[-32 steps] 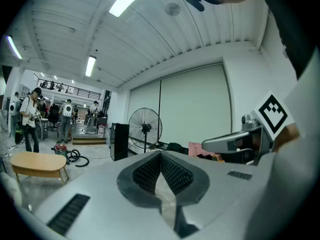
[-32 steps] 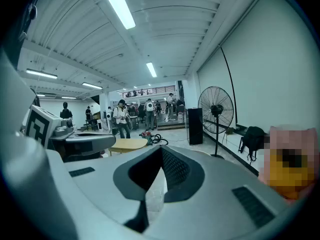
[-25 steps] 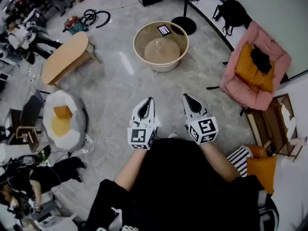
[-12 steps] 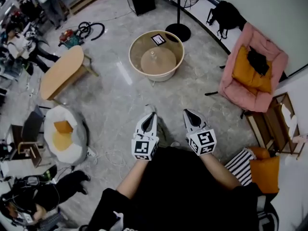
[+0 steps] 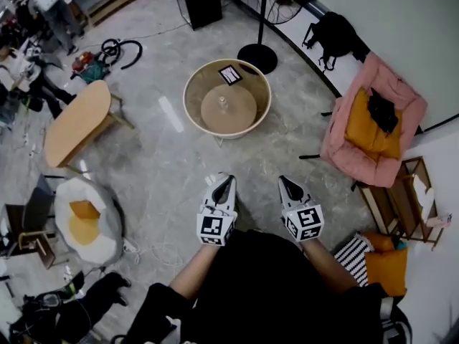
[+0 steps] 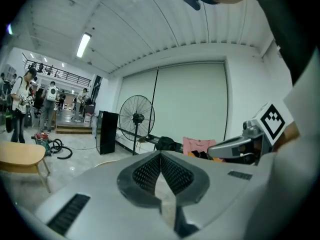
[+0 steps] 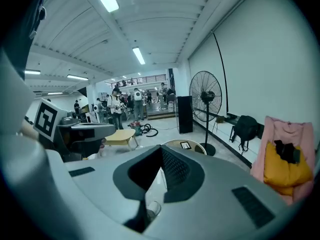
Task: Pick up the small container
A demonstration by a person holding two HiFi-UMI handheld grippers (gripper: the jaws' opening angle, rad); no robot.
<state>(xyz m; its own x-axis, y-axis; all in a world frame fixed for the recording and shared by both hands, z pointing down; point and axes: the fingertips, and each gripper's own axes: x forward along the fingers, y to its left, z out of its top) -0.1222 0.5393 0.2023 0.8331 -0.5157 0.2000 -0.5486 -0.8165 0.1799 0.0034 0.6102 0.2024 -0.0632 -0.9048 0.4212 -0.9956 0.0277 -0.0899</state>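
The small container (image 5: 223,102) is a little pale knob-like thing standing at the middle of the round tan table (image 5: 192,110); a marker card (image 5: 230,73) lies on the table behind it. My left gripper (image 5: 226,180) and right gripper (image 5: 285,180) hang side by side over the floor, well short of the table, both pointing towards it. Each pair of jaws meets at the tip with nothing held. In the left gripper view the left gripper (image 6: 161,154) hides most of the table. In the right gripper view the table rim (image 7: 196,148) shows past the right gripper (image 7: 161,148).
A floor fan's base (image 5: 257,57) stands just behind the round table. There is a pink armchair with an orange cushion (image 5: 371,125) at the right and a wooden rack (image 5: 401,199) below it. At the left stand an oval wooden table (image 5: 74,122) and a white beanbag (image 5: 87,219). People stand at the far left.
Both grippers have sunk lower in the picture, still side by side and shut. The round table has slid down and left in the view, nearer to me.
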